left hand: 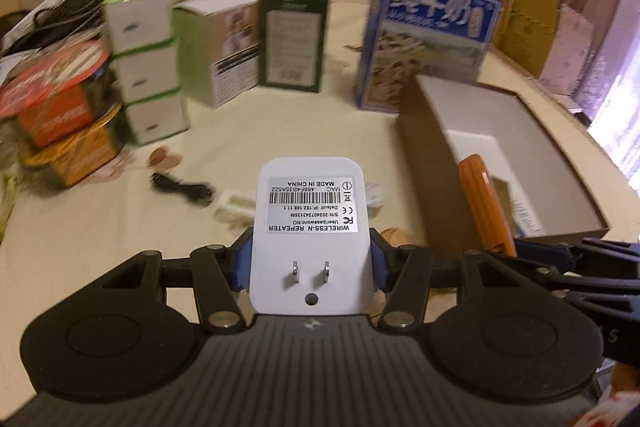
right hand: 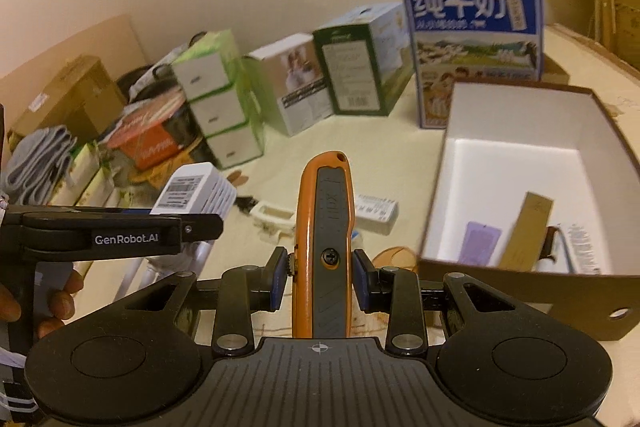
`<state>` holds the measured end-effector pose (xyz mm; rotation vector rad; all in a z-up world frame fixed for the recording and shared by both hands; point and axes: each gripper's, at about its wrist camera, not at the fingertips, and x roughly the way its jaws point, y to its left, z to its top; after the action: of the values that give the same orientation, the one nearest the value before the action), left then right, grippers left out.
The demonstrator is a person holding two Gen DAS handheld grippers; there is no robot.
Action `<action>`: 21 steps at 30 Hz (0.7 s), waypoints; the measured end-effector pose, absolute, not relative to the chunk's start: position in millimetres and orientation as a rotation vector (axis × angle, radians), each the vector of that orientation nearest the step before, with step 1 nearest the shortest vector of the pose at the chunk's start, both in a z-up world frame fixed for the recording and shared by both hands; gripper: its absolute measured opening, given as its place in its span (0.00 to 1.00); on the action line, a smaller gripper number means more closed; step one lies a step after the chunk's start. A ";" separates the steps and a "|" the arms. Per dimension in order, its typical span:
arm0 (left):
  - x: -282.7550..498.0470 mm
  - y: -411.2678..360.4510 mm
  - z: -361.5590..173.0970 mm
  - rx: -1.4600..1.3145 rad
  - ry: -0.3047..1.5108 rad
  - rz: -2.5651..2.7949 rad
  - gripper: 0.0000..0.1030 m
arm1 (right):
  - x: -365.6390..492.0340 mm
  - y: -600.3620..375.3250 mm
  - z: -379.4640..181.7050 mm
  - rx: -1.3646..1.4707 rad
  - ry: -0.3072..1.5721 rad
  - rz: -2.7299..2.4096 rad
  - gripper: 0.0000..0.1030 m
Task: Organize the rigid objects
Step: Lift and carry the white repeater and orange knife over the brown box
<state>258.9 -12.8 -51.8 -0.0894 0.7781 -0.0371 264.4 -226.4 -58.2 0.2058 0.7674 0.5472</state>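
Two tools are loaded above the desk (left hand: 300,131): left tool (left hand: 310,265) clamps a white repeater (left hand: 310,227), right tool (right hand: 320,281) clamps an orange utility knife (right hand: 322,227). Open cardboard box (right hand: 520,291) sits right; milk carton (right hand: 476,39) and stacked boxes (right hand: 218,107) stand behind

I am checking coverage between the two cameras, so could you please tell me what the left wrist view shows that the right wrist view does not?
Only the left wrist view shows the plug prongs and the readable label of the white repeater held in the left claw.

Only the right wrist view shows the purple card and tan box inside the open box, plus a hand.

Both show the orange utility knife in the right claw, the blue milk carton and the stacked white boxes.
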 end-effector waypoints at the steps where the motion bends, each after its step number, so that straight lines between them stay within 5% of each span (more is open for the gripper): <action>1: 262.0 -17.7 -49.1 -0.092 0.774 -0.052 0.50 | 265.5 -231.4 -55.9 0.215 0.762 0.536 0.30; 21: 330.1 -155.2 -33.7 -0.016 0.781 -0.291 0.50 | 297.0 -355.0 -49.3 0.331 0.735 0.287 0.30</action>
<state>330.1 -155.2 -33.7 -0.0160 0.7808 -0.2907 297.0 -355.0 -49.3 0.3306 0.7353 0.2868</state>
